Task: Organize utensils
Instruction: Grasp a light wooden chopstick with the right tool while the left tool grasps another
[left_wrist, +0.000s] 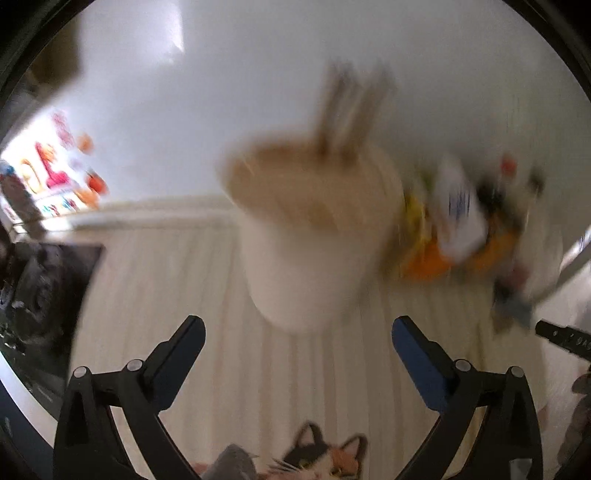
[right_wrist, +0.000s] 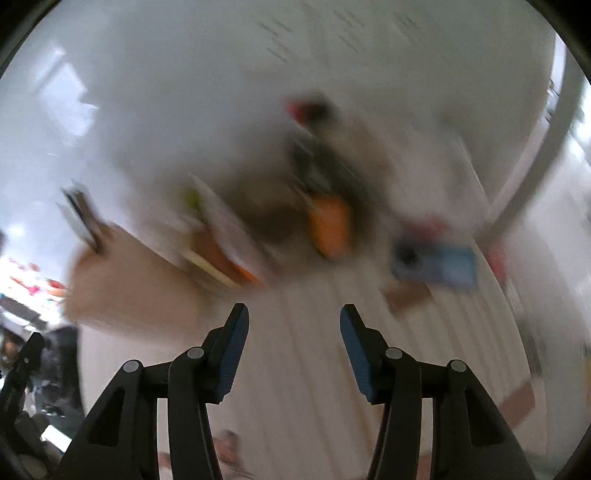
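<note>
Both views are heavily blurred. A cream utensil holder (left_wrist: 310, 236) stands on the striped white cloth, with several wooden handles (left_wrist: 351, 110) sticking out of it. My left gripper (left_wrist: 297, 328) is open wide just in front of the holder, with nothing between its fingers. In the right wrist view the holder (right_wrist: 136, 284) appears at the left, with dark handles (right_wrist: 81, 218) above it. My right gripper (right_wrist: 293, 314) is open and empty over the cloth, short of a blurred heap of small things (right_wrist: 325, 221).
A colourful pile (left_wrist: 461, 221) lies right of the holder, and a blue flat item (right_wrist: 436, 262) sits on the cloth. A cat picture (left_wrist: 325, 454) marks the cloth's near edge. A grey pole (right_wrist: 535, 158) rises at the right. White wall lies behind.
</note>
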